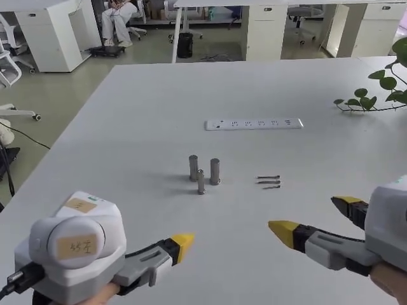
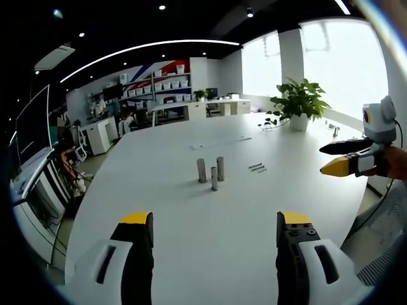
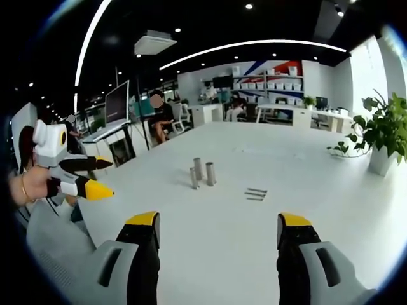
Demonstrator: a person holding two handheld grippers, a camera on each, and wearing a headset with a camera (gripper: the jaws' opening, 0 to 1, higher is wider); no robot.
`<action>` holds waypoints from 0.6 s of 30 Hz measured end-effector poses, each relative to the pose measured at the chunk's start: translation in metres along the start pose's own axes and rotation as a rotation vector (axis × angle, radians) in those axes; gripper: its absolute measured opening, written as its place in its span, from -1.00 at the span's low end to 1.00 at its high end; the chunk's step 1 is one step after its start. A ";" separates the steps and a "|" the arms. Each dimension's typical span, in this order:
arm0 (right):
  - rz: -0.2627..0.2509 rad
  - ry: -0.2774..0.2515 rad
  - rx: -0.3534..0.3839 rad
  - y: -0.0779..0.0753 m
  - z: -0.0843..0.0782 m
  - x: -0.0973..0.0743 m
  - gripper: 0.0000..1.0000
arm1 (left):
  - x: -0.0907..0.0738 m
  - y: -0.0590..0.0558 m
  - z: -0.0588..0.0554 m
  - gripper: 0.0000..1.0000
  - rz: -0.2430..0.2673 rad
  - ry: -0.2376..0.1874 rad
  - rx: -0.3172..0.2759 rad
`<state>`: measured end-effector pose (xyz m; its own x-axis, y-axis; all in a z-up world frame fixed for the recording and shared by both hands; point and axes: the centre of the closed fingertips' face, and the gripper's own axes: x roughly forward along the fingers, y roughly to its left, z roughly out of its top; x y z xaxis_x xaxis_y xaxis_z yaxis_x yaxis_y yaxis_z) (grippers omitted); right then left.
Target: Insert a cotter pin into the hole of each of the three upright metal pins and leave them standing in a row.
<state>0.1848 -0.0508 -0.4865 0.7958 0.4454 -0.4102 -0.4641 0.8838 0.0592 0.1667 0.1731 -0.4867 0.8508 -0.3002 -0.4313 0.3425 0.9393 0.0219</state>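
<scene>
Ahead, on a white counter [image 1: 159, 114], three upright metal pins [image 1: 203, 171] are seen standing close together in a small triangle rather than a row. Just beside them, at 3 o'clock, three cotter pins [image 1: 268, 182] are laid flat, parallel and stacked one behind another. Their long axes run from 9 to 3 o'clock across the head view. No cotter pin is seen through any metal pin, so the task is judged not yet begun.

The right hand-held gripper [image 1: 315, 215] is held low at 4 o'clock in the head view, with its yellow-tipped jaws spread apart and nothing between them. The left hand-held gripper [image 2: 215, 222] is held at 7 o'clock, its jaws likewise parted and empty.

From the right hand-held gripper the cotter pins lie at about 11 o'clock, and in its own view they are seen just right of straight ahead, lying crosswise to the jaws. The cotter pins are judged nearer to the right hand-held gripper, and the metal pins nearer to the left.
</scene>
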 end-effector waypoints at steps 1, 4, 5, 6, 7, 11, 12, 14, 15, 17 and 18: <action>-0.002 -0.003 0.001 0.000 0.001 0.000 0.43 | 0.001 0.000 0.002 0.51 -0.004 -0.013 -0.014; 0.005 -0.019 0.011 0.001 0.004 0.000 0.35 | 0.007 0.000 0.005 0.39 -0.039 -0.032 -0.064; 0.011 -0.018 0.019 0.001 0.004 0.000 0.35 | 0.009 0.001 0.006 0.37 -0.042 -0.032 -0.062; 0.012 -0.017 0.019 0.001 0.004 0.001 0.35 | 0.013 0.002 0.007 0.35 -0.047 -0.032 -0.054; 0.013 -0.016 0.016 0.001 0.005 0.001 0.35 | 0.014 0.003 0.007 0.33 -0.048 -0.033 -0.047; 0.016 -0.007 0.004 0.001 0.004 0.004 0.28 | 0.030 0.005 0.012 0.21 -0.065 -0.038 0.015; 0.017 -0.008 0.009 0.001 0.005 0.004 0.25 | 0.034 0.005 0.012 0.17 -0.072 -0.039 0.017; 0.021 -0.012 0.018 0.000 0.006 0.006 0.17 | 0.045 0.005 0.014 0.11 -0.096 -0.040 0.025; 0.022 -0.012 0.020 -0.001 0.006 0.007 0.15 | 0.049 0.005 0.015 0.08 -0.101 -0.040 0.036; 0.026 -0.009 0.023 -0.001 0.006 0.009 0.11 | 0.059 0.005 0.015 0.02 -0.117 -0.034 0.065; 0.028 -0.009 0.024 -0.001 0.006 0.009 0.10 | 0.065 0.004 0.016 -0.01 -0.127 -0.029 0.069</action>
<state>0.1953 -0.0468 -0.4848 0.7861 0.4709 -0.4003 -0.4768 0.8742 0.0920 0.2298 0.1551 -0.5000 0.8098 -0.4217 -0.4080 0.4741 0.8799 0.0314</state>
